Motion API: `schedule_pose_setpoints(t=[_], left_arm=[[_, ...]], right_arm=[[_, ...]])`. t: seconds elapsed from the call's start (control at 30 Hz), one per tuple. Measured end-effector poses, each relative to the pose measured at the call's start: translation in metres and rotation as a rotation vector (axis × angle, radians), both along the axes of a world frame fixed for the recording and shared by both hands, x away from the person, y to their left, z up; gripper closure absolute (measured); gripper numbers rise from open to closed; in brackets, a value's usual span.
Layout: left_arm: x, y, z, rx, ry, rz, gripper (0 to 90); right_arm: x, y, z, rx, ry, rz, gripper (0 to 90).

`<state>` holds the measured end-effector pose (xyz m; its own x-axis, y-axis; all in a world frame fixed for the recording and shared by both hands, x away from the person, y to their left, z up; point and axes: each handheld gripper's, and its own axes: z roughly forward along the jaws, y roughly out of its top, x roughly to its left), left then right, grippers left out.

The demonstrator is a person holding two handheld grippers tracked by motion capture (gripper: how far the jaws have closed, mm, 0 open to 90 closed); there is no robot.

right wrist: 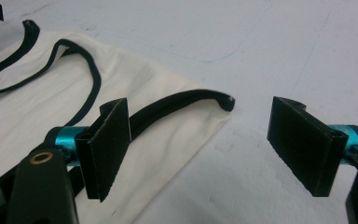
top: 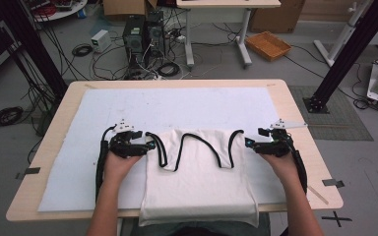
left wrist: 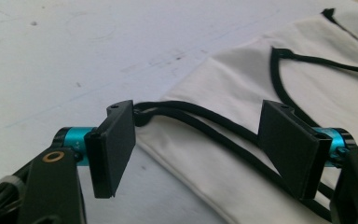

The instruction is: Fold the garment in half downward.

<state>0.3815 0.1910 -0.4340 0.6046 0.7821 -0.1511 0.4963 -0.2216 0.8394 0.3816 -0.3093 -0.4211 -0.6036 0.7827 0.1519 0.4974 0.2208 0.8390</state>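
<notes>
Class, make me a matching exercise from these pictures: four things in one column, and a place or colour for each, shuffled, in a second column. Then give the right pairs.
Column one:
1. white top
2. left gripper
3. right gripper
4. basket

Column two:
A. orange, on the floor beyond the table
B. open, at the top's right shoulder corner
C. lies flat on the white sheet, edged in black
D. open, with the top's left black strap between its jaws

Pairs: 1-C, 2-D, 3-B, 4-A
</notes>
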Motion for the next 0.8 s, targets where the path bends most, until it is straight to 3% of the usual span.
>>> schedule_pose_setpoints(t=[0.03,0.07,0.17,0.23,0.3,0.37,0.43,0.53,0.6,0.63,0.7,0.73,0.77,0.8], left_arm=[[0.0,0.0,0.0,0.0,0.0,0.0,28.0],[0.005,0.001,0.0,0.015,0.009,0.0,27.9],[0.018,0.002,-0.001,0.022,0.034,0.015,28.0],[0.031,0.002,-0.002,0.052,0.062,0.036,27.9],[0.034,0.002,-0.004,0.043,0.048,0.046,28.0],[0.041,0.001,-0.01,0.032,0.088,0.056,28.0],[0.045,-0.002,-0.016,0.073,0.124,0.055,28.0],[0.043,-0.004,-0.017,0.102,0.103,0.056,29.9],[0.042,-0.004,-0.017,0.117,0.093,0.059,35.2],[0.04,-0.004,-0.016,0.133,0.08,0.055,38.6],[0.037,-0.005,-0.016,0.106,0.085,0.025,52.6],[0.037,-0.005,-0.016,0.106,0.085,0.025,55.8],[0.036,-0.006,-0.016,0.108,0.082,0.019,57.4],[0.037,-0.005,-0.016,0.083,0.094,0.0,62.5]], right_arm=[[0.0,0.0,0.0,0.0,0.0,0.0,21.8],[0.011,-0.001,0.001,0.02,0.022,-0.005,22.1],[0.021,0.0,0.001,0.0,0.051,-0.013,22.7],[0.034,0.004,0.0,-0.018,0.06,-0.018,30.3],[0.042,0.009,-0.001,-0.05,0.075,-0.027,32.4],[0.048,0.011,-0.003,-0.053,0.084,-0.019,34.4],[0.056,0.015,-0.011,-0.066,0.105,-0.014,36.4],[0.065,0.022,-0.025,-0.136,0.172,0.012,42.0],[0.062,0.025,-0.025,-0.182,0.133,0.022,59.0],[0.06,0.026,-0.025,-0.2,0.117,0.038,62.3],[0.057,0.03,-0.025,-0.227,0.097,0.058,72.9],[0.057,0.03,-0.025,-0.227,0.097,0.058,72.9],[0.054,0.031,-0.024,-0.236,0.09,0.081,82.2],[0.053,0.031,-0.024,-0.246,0.081,0.086,83.5]])
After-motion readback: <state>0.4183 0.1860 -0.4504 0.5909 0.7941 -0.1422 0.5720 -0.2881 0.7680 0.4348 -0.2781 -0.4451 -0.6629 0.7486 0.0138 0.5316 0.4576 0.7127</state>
